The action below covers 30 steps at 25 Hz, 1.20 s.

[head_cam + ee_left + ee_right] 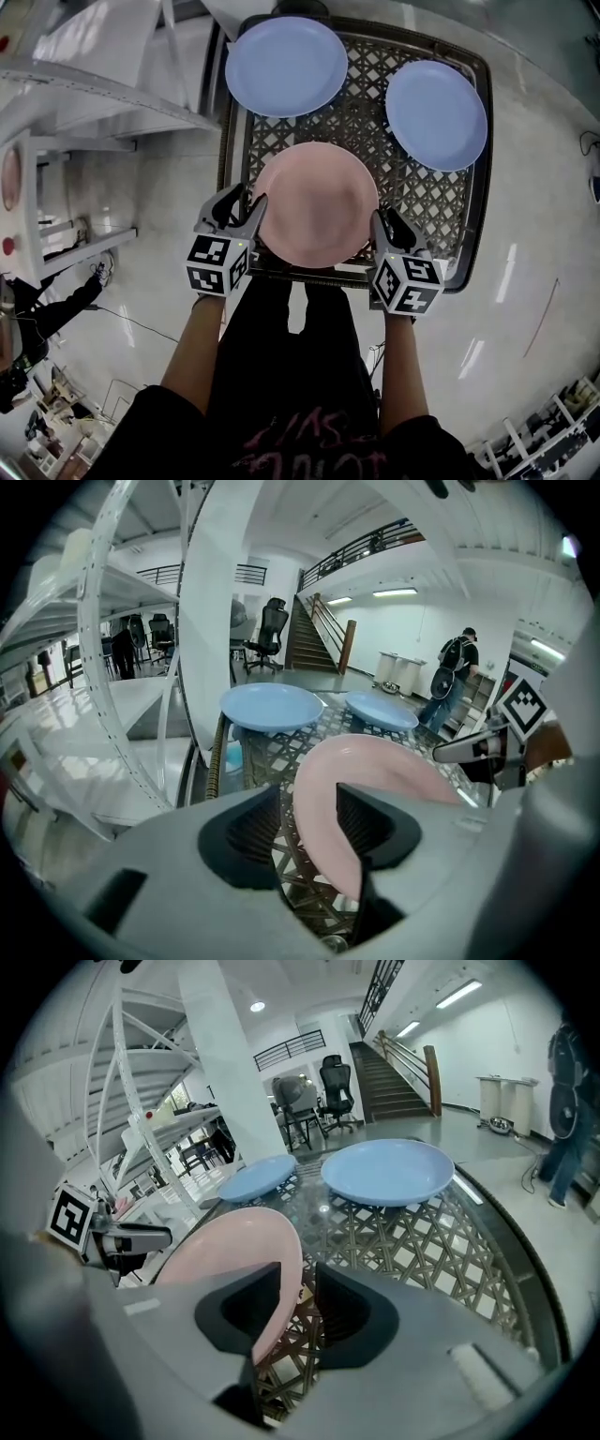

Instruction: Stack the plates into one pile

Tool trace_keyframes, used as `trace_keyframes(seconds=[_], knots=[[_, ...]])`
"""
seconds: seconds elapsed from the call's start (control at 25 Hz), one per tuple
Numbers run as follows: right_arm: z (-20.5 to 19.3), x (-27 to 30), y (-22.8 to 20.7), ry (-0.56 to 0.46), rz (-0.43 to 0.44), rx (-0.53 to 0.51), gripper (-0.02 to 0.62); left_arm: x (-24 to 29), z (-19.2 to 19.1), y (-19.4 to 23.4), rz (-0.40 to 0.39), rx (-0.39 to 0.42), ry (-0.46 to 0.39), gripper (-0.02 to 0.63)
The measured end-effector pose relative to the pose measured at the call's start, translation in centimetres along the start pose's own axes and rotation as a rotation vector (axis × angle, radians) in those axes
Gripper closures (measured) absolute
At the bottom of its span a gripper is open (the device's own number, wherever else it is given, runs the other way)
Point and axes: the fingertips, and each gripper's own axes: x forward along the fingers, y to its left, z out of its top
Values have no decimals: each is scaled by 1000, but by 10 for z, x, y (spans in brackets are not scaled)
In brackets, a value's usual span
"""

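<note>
Pink plate (316, 202) is lying flat, face up, on the tabletop (422, 202); left hand-held gripper (248, 202) and right hand-held gripper (387, 220) are straddling its rim, jaws apart.

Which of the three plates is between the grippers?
The pink plate, nearest the person: its rim sits between the open jaws of left gripper and right gripper. The back-left blue plate and back-right blue plate lie clear of both.

Head view looks steeply down; both gripper views, close-in, share the pink plate (316, 203).
</note>
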Motion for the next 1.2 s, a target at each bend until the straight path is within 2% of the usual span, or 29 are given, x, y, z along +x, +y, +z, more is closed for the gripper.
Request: trace_keyframes(seconds=[0.64, 0.84, 1.04, 1.2], knots=[[-18, 22, 2, 82, 13, 17, 454, 21, -15, -1, -20, -40, 38, 428], [-22, 27, 4, 95, 11, 10, 456, 26, -21, -5, -27, -16, 58, 428], [-26, 29, 3, 104, 3, 11, 469, 27, -31, -3, -11, -36, 71, 471], [-25, 30, 2, 89, 2, 18, 494, 27, -33, 2, 12, -21, 78, 505]])
